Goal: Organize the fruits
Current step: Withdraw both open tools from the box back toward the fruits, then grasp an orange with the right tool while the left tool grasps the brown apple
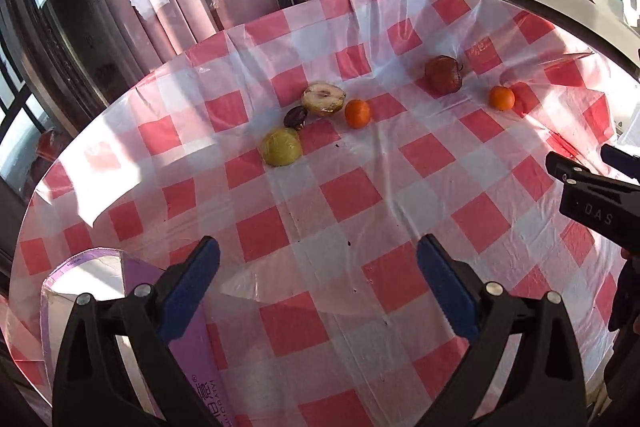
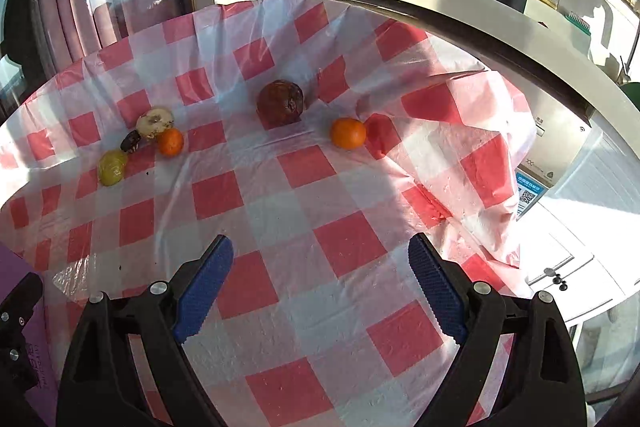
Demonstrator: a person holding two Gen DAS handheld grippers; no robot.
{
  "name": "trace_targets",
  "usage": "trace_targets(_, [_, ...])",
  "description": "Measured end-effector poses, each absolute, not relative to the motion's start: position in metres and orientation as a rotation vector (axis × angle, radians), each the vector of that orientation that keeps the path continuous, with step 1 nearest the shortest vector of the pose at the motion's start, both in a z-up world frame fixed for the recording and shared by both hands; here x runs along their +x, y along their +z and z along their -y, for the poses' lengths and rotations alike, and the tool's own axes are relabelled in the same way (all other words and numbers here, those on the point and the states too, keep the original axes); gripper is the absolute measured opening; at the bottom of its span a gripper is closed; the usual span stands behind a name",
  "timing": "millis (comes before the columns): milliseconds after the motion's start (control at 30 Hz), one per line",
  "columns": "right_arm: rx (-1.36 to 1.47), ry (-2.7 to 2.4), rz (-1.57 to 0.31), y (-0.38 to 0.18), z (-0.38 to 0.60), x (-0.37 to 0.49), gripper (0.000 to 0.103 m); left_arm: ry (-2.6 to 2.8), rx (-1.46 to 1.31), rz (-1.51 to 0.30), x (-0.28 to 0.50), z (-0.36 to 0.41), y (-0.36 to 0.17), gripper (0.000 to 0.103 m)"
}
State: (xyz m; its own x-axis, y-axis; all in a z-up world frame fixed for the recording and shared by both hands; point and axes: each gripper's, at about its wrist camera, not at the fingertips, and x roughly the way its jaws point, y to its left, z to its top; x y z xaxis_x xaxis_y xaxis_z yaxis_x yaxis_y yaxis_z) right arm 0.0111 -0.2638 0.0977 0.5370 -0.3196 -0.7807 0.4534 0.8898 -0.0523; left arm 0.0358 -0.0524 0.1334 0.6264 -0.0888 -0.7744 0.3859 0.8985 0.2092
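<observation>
Six fruits lie on the checked tablecloth [image 2: 304, 167], all well ahead of both grippers and untouched. From the right gripper [image 2: 320, 283], far left to right: a yellow-green fruit [image 2: 113, 167], a small dark fruit [image 2: 131, 141], a pale cut fruit half [image 2: 155, 123] and a small orange [image 2: 170, 141] bunched together; almost straight ahead, a large brown fruit [image 2: 280, 103]; just right of it, a second orange [image 2: 348, 133].

Left gripper [image 1: 318, 283]: jaws wide apart, nothing between them. Right gripper: likewise wide apart and empty. A purple box [image 1: 188, 347] sits under the left gripper's left finger; probably the container, not confirmed.

Risks, judged:
- Round fruits may roll when nudged by one finger; the oranges sit on wrinkled plastic that could slide.
- In the left cluster the fruits touch or nearly touch, so closing on one may knock its neighbours.
- The brown fruit looks shrivelled and soft; a hard squeeze could crush it.
- The cloth bunches up at the right, beyond the second orange; a finger could snag there.
- Both grippers sit close together, so they could collide when reaching.
</observation>
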Motion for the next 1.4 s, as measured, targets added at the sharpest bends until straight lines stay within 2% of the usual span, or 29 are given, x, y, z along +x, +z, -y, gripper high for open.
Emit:
trace_targets(167, [0.194,-0.443,-0.951,0.058,0.308,0.056,0.086,-0.255,0.344,-0.938,0.069,0.089,0.096,0.099])
trace_targets(500, [0.217,-0.463,-0.837,0.026,0.347,0.134,0.085,-0.153,0.289,-0.982,0.102,0.113,0.041,0.099])
trace_targets(567, [0.214,-0.454,-0.847,0.020,0.348,0.146,0.071,-0.133,0.286,-0.976,0.108,0.115,0.038,0.099])
trace_targets(633, [0.199,-0.452,-0.857,0.014,0.347,0.154,0.063,-0.117,0.278,-0.967,0.116,0.115,0.037,0.099])
trace_targets(833, [0.225,-0.448,-0.882,0.009,0.357,0.166,0.057,-0.133,0.226,-0.950,0.145,0.128,0.043,0.098])
trace_targets(933, [0.253,-0.438,-0.880,0.008,0.366,0.166,0.046,-0.208,0.190,-0.925,0.168,0.149,0.053,0.098])
trace_targets(1133, [0.319,-0.419,-0.845,0.009,0.376,0.155,0.045,-0.392,0.210,-0.866,0.215,0.209,0.061,0.098])
trace_targets(1233, [0.343,-0.436,-0.833,0.010,0.380,0.144,0.045,-0.493,0.239,-0.878,0.232,0.238,0.056,0.093])
trace_targets(1400, [0.384,-0.461,-0.827,0.009,0.386,0.116,0.045,-0.561,0.203,-0.890,0.251,0.266,0.052,0.093])
